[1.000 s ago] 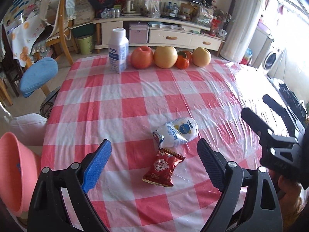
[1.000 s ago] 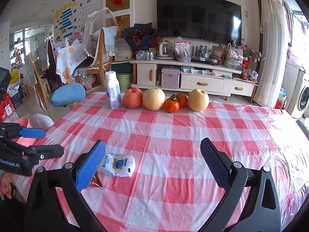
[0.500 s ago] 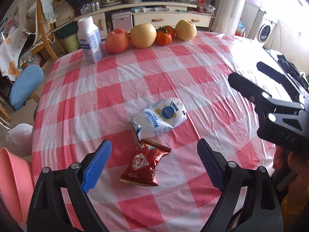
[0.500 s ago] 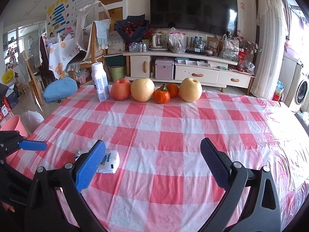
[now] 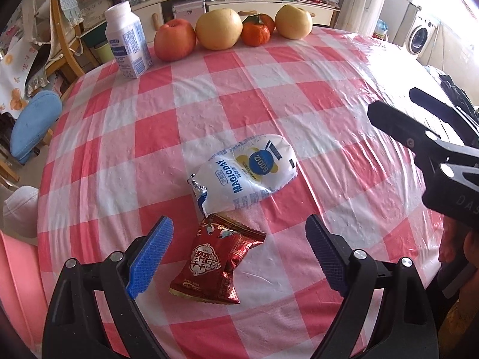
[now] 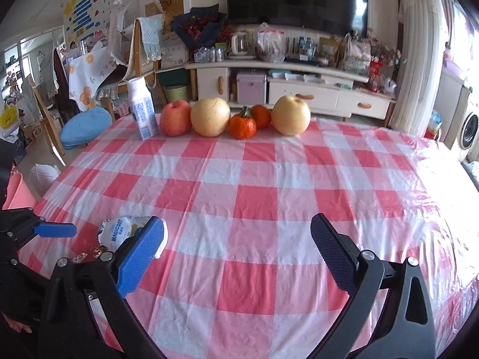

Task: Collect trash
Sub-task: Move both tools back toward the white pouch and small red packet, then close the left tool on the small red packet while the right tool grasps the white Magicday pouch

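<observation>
Since the earlier frames the left gripper (image 5: 236,251) has been brought lower and closer, so that the red packet (image 5: 217,261) now sits between its wide-open jaws, which are not yet touching it. The white wrapper (image 5: 245,176) lies just beyond at 12 o'clock, its torn end touching or overlapping the packet's top edge. The right gripper (image 6: 236,257) is held open over bare cloth (image 6: 254,197), with nothing between its jaws; the wrapper is seen at its 9 o'clock. Both pieces are judged light, thin and crinkly, and likely to slide on the glossy cloth. The packet looks best pinched across its puffed middle, not its flat crimped ends. The fruit (image 5: 218,30) and bottle (image 5: 127,40) stand well apart at the far edge.
</observation>
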A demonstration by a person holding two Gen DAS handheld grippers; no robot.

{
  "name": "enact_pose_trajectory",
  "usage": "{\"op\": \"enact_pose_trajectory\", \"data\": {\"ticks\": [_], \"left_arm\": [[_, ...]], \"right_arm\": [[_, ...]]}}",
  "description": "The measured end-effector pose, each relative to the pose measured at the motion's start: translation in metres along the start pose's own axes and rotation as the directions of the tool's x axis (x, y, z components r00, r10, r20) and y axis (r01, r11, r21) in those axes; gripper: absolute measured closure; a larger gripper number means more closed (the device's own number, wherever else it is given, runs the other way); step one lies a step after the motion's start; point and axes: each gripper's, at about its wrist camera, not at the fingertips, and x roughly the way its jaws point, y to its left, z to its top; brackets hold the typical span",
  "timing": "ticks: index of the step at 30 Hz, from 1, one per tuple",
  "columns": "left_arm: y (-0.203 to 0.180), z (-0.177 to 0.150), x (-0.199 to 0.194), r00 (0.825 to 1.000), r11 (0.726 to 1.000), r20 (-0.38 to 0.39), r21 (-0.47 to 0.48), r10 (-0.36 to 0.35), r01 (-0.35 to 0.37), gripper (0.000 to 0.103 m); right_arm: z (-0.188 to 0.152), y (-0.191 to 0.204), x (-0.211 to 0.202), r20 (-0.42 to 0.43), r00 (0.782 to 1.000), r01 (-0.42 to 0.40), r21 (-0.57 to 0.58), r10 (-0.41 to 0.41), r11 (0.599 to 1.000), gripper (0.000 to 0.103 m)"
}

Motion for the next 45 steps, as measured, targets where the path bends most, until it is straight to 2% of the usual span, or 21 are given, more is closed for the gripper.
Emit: {"op": "enact_pose_trajectory", "data": {"ticks": [4, 6, 9, 15, 20, 27, 30, 35, 37, 39, 45], "left_arm": [[0.005, 0.001, 0.007, 1.000, 0.999, -0.014, -0.031, -0.006, 0.005, 0.014], [0.007, 0.002, 0.009, 1.000, 0.999, -0.016, -0.035, 0.004, -0.005, 0.014], [0.010, 0.001, 0.014, 0.999, 0.999, -0.037, -0.042, 0.026, -0.028, 0.014], [0.020, -0.007, 0.015, 0.996, 0.997, -0.074, -0.065, 0.046, -0.051, 0.014], [0.032, -0.015, 0.012, 0.996, 0.995, -0.084, -0.090, 0.028, -0.035, 0.014], [0.033, -0.022, 0.014, 0.996, 0.997, -0.093, -0.075, -0.005, -0.002, 0.014], [0.032, -0.022, 0.015, 0.995, 0.998, -0.101, -0.068, -0.014, 0.007, 0.034], [0.030, -0.023, 0.016, 0.995, 0.998, -0.096, -0.058, -0.021, 0.015, 0.046], [0.029, -0.023, 0.015, 0.996, 0.999, -0.092, -0.045, -0.012, 0.008, 0.056], [0.029, -0.023, 0.015, 0.996, 0.999, -0.090, -0.039, -0.001, -0.003, 0.062], [0.035, -0.026, 0.012, 0.995, 0.999, -0.095, -0.044, -0.007, 0.002, 0.063]], "right_arm": [[-0.004, -0.003, 0.015, -0.076, 0.994, -0.082, 0.032, 0.084, 0.996, 0.004], [-0.007, -0.003, 0.024, -0.119, 0.981, -0.149, 0.067, 0.156, 0.987, 0.004], [-0.010, 0.001, 0.033, -0.160, 0.964, -0.199, 0.089, 0.211, 0.976, 0.004], [-0.012, 0.022, 0.040, -0.189, 0.944, -0.265, 0.052, 0.270, 0.963, 0.004], [-0.011, 0.043, 0.049, -0.210, 0.921, -0.329, 0.027, 0.327, 0.944, 0.004], [-0.005, 0.069, 0.062, -0.220, 0.924, -0.329, -0.043, 0.312, 0.943, 0.004], [-0.004, 0.078, 0.070, -0.231, 0.922, -0.334, -0.068, 0.311, 0.940, 0.004], [-0.004, 0.085, 0.080, -0.248, 0.913, -0.352, -0.073, 0.325, 0.933, 0.004], [-0.004, 0.088, 0.083, -0.254, 0.909, -0.358, -0.075, 0.329, 0.931, 0.004], [-0.004, 0.093, 0.085, -0.256, 0.910, -0.358, -0.088, 0.326, 0.930, 0.004], [-0.007, 0.108, 0.092, -0.251, 0.931, -0.314, -0.183, 0.264, 0.932, 0.004]]}}
